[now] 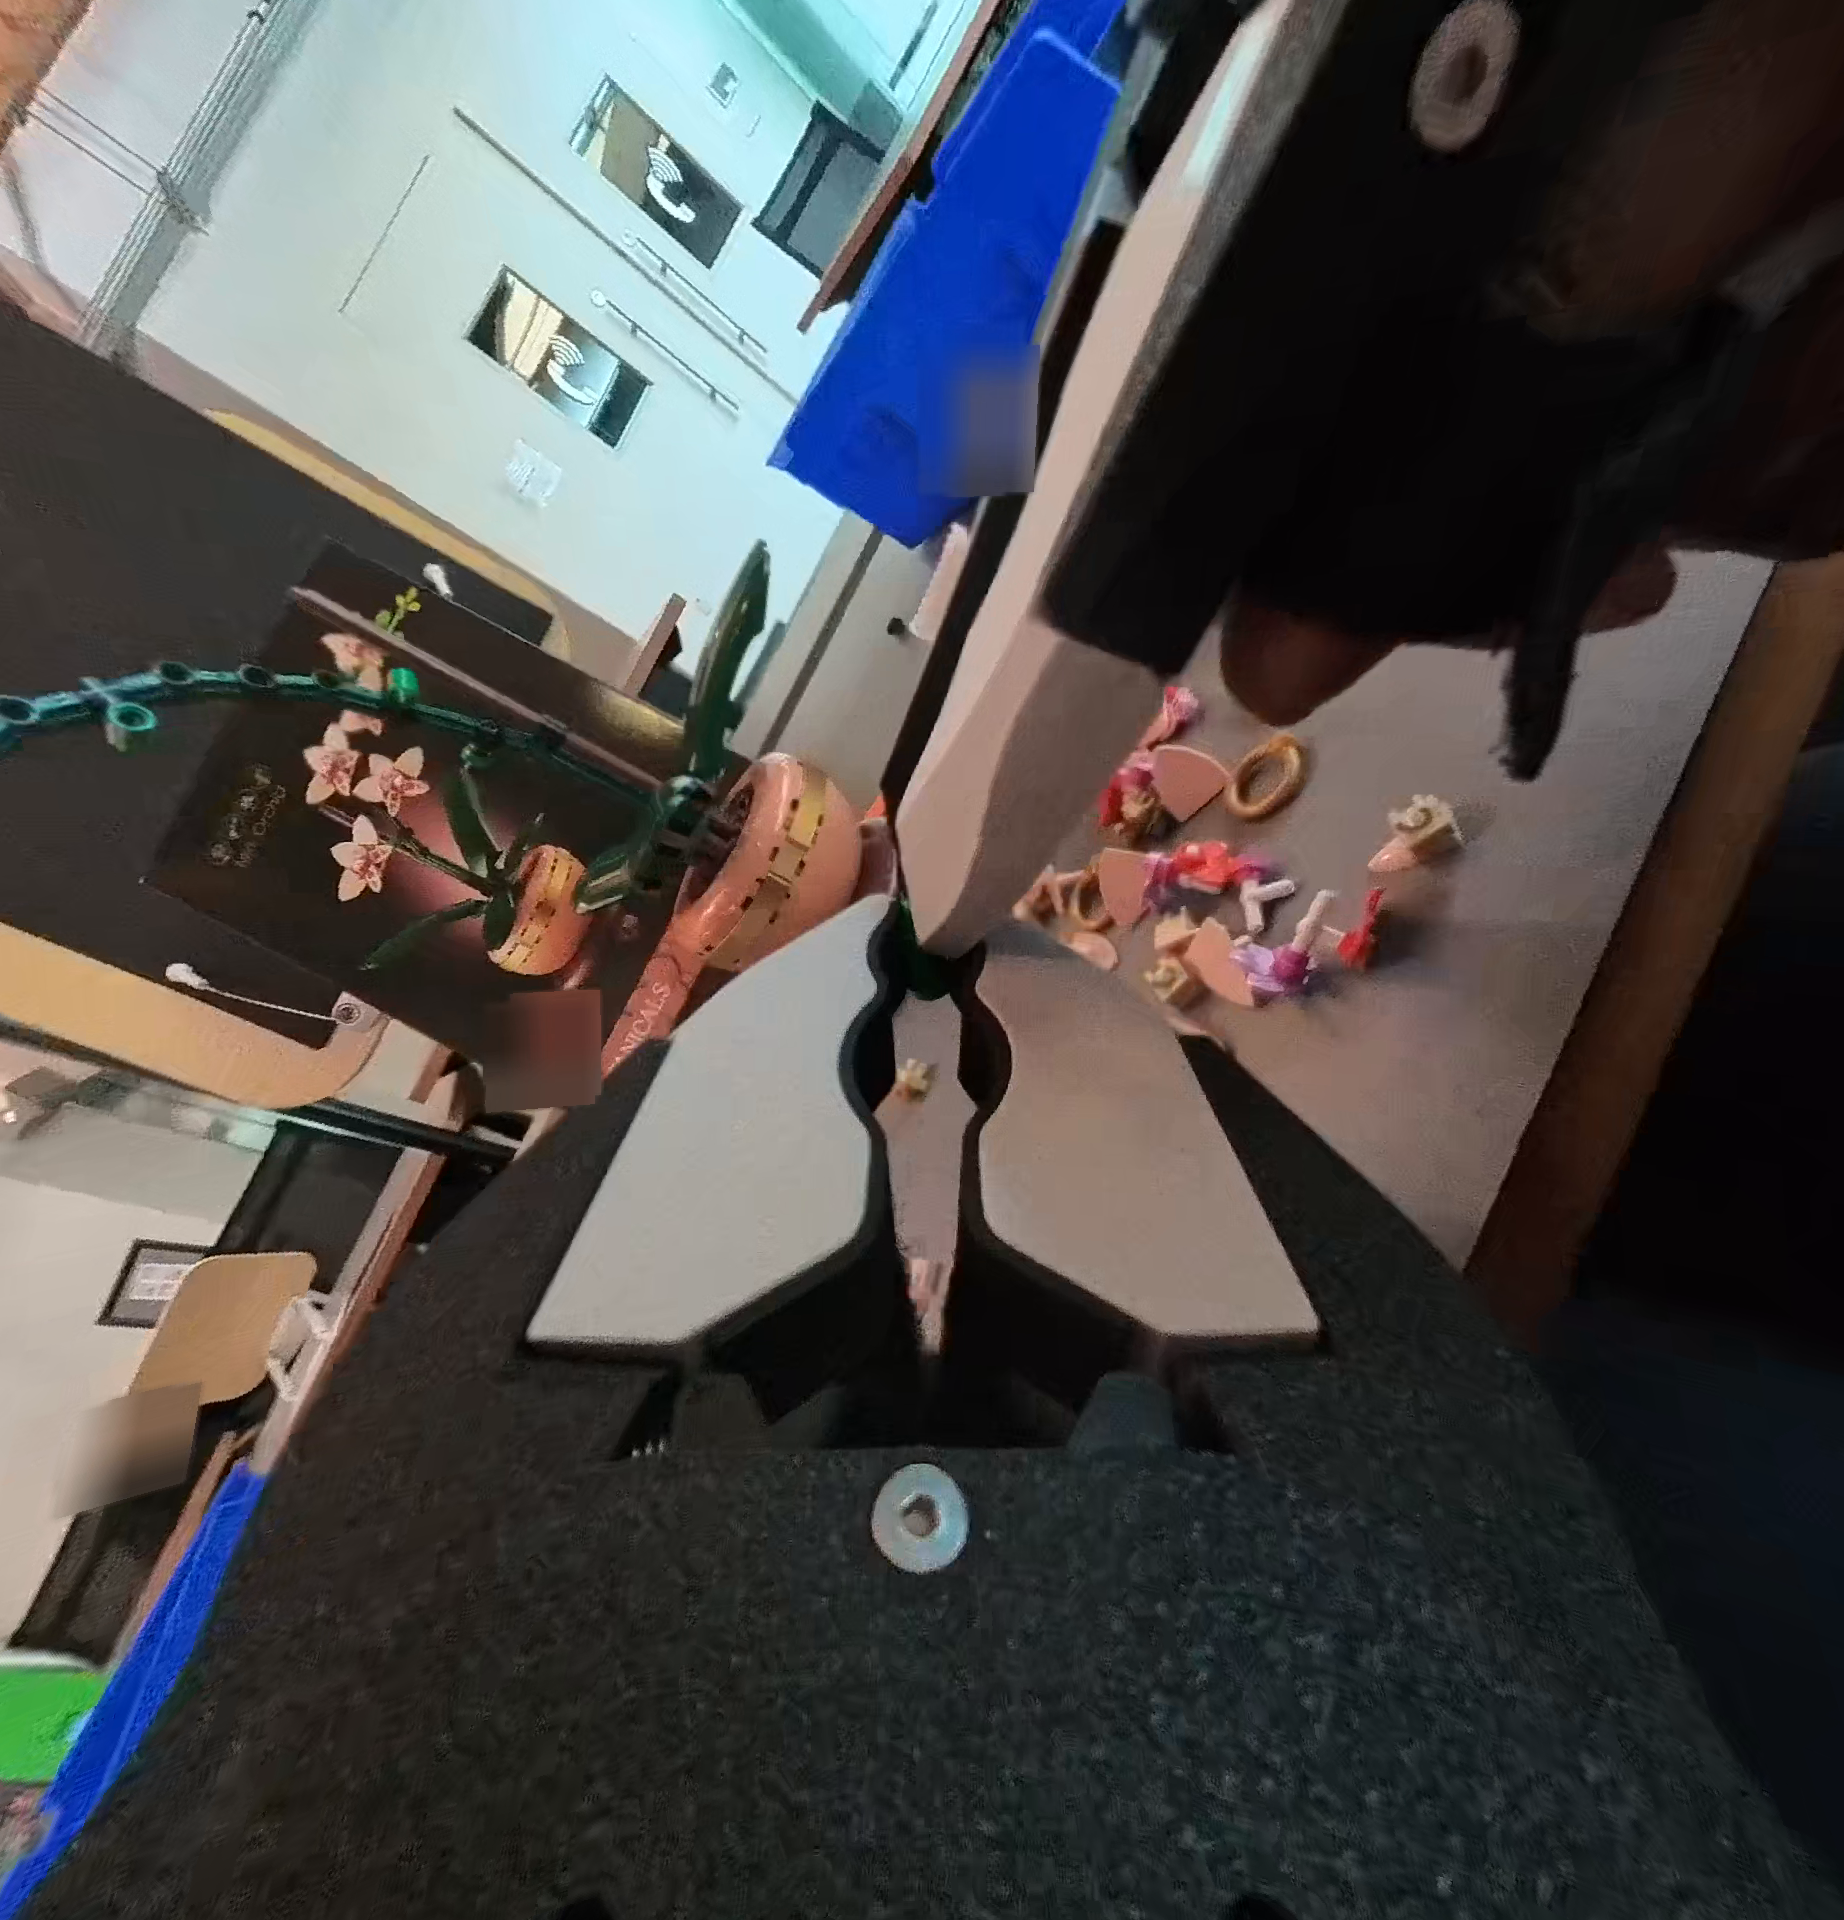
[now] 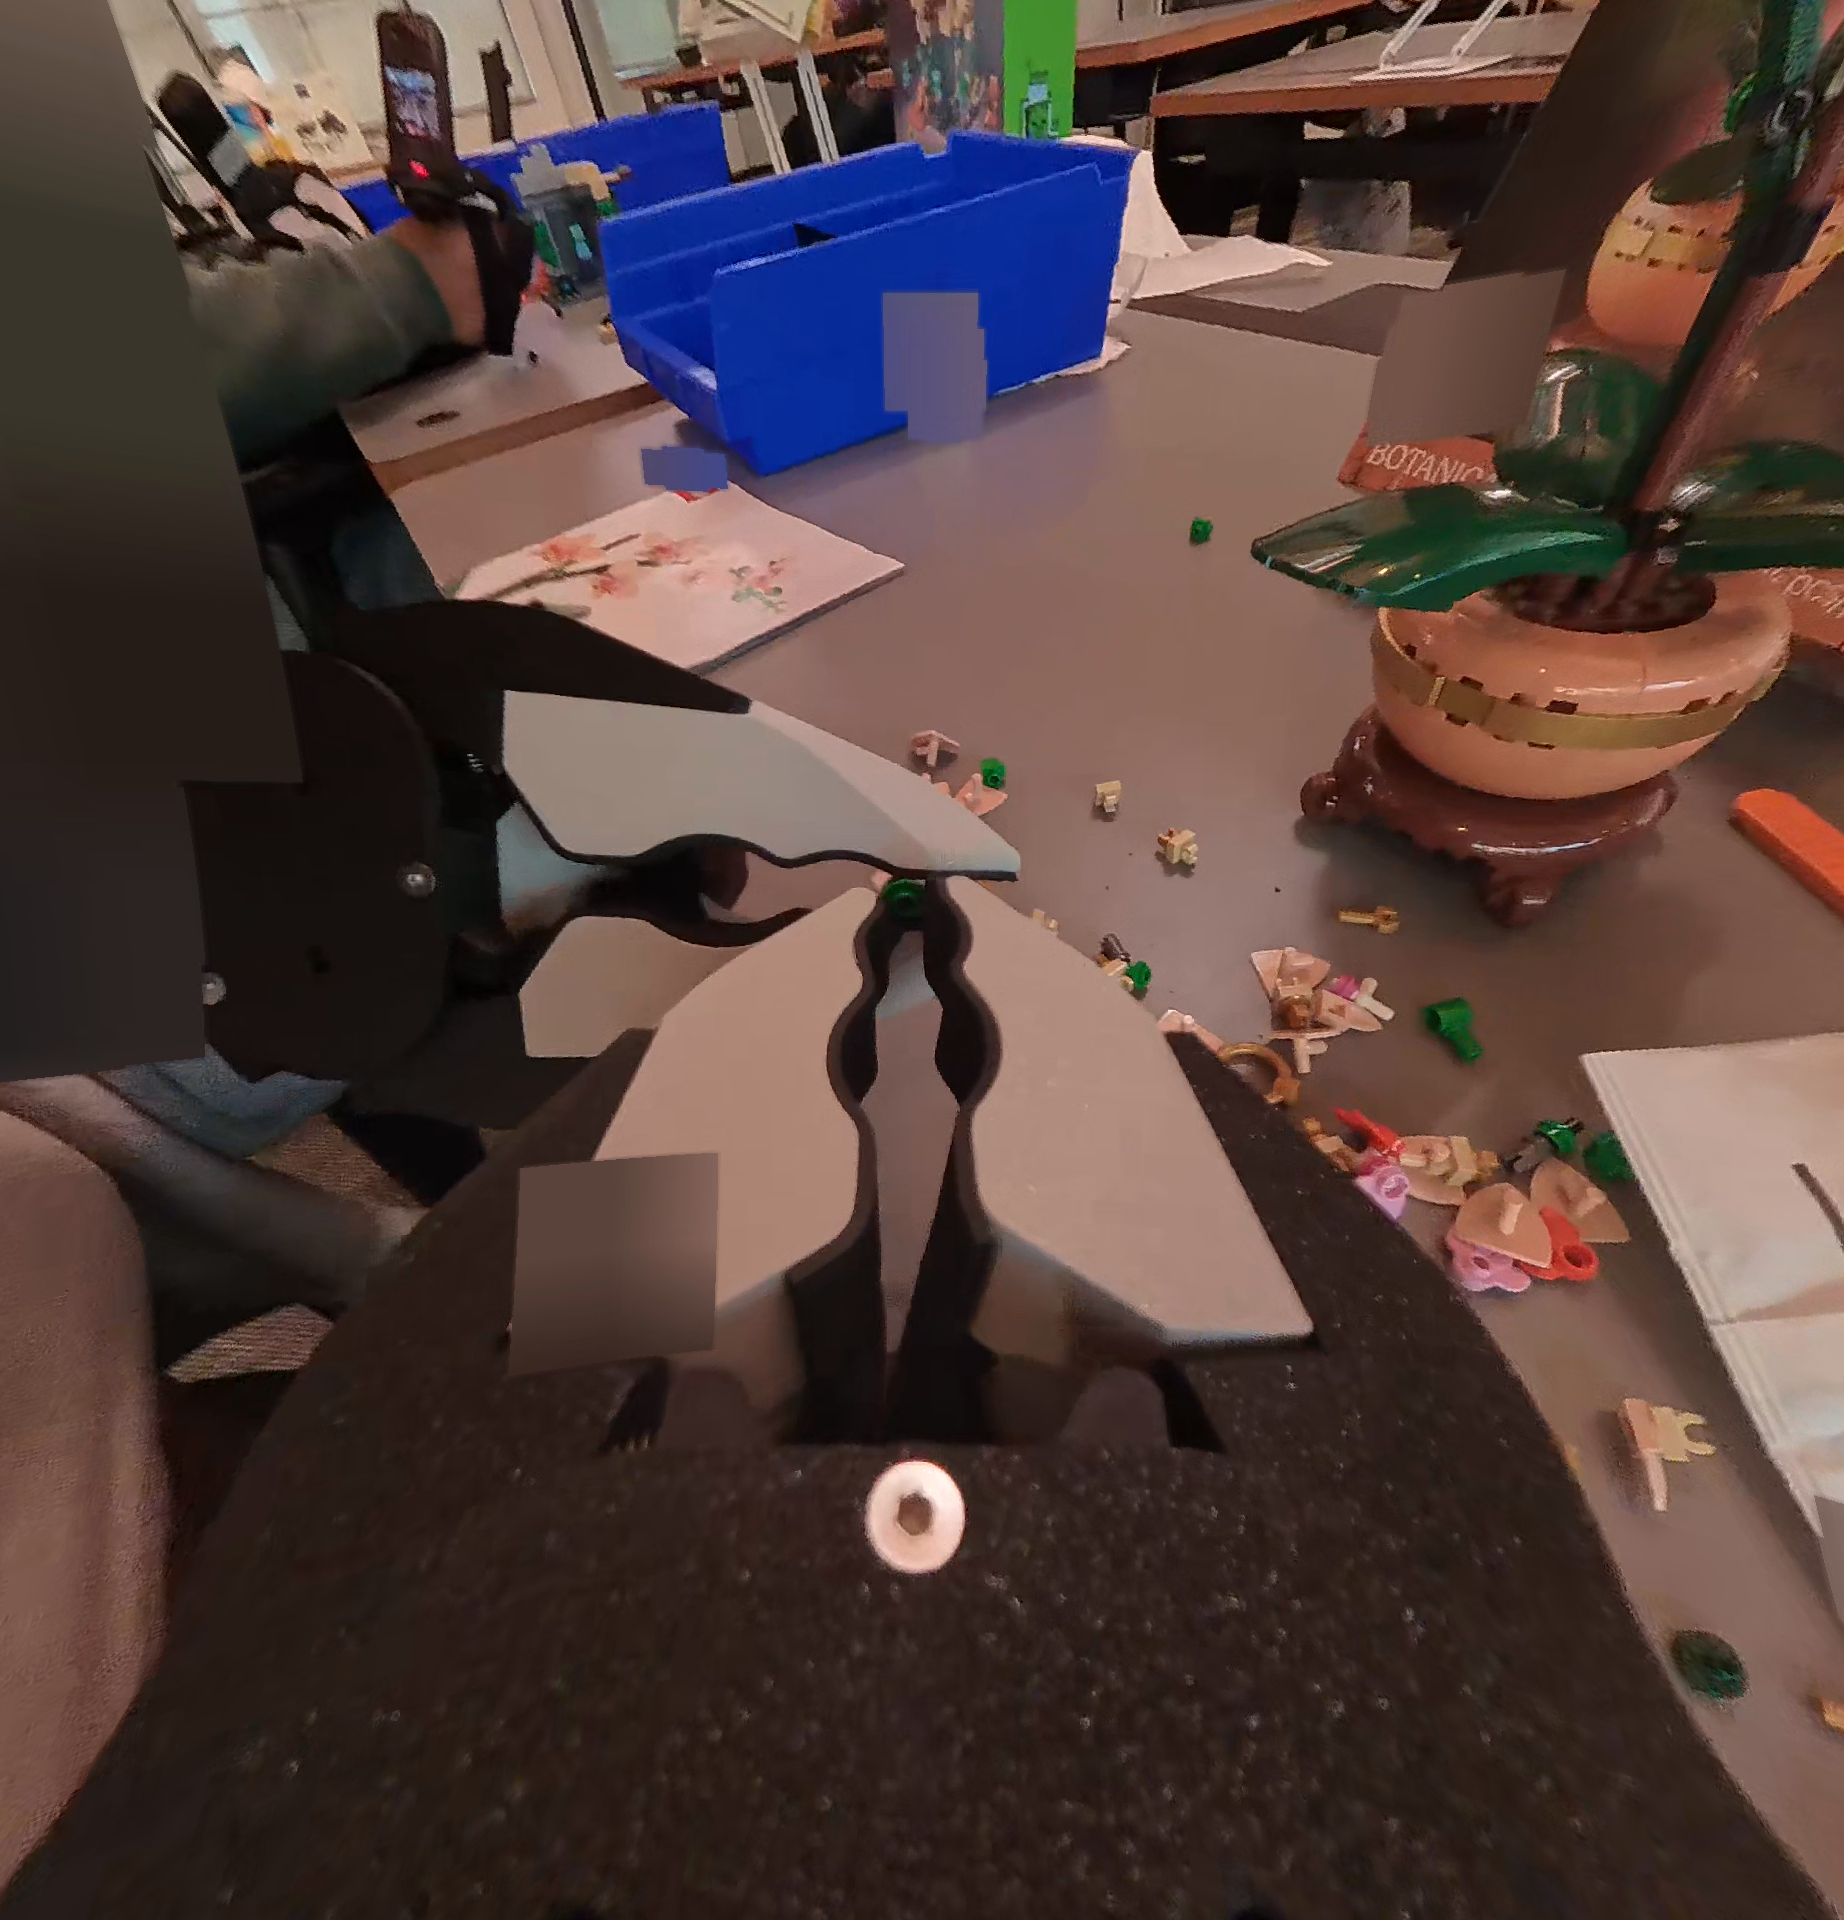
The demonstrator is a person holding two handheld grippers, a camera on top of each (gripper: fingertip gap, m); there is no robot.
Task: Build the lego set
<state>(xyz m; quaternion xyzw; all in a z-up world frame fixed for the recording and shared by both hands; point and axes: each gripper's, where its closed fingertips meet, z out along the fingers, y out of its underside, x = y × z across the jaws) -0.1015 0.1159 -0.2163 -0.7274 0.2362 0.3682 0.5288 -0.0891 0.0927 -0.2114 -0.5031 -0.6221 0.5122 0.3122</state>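
Grey table (image 2: 1157, 582) with wood edging. Blue bins (image 2: 856, 301) at its far side. More tables (image 2: 1313, 94) behind. Pale wall (image 1: 398, 208) with dark panels (image 1: 669, 171).

A shared workroom: rows of tables (image 2: 1261, 99), blue bins (image 2: 793, 343).

Left grey-fingered black foam gripper (image 1: 923, 961) and right grey-fingered black foam gripper (image 2: 907, 896) meet tip to tip above the table, jaws of both closed, both pinching a small green piece.
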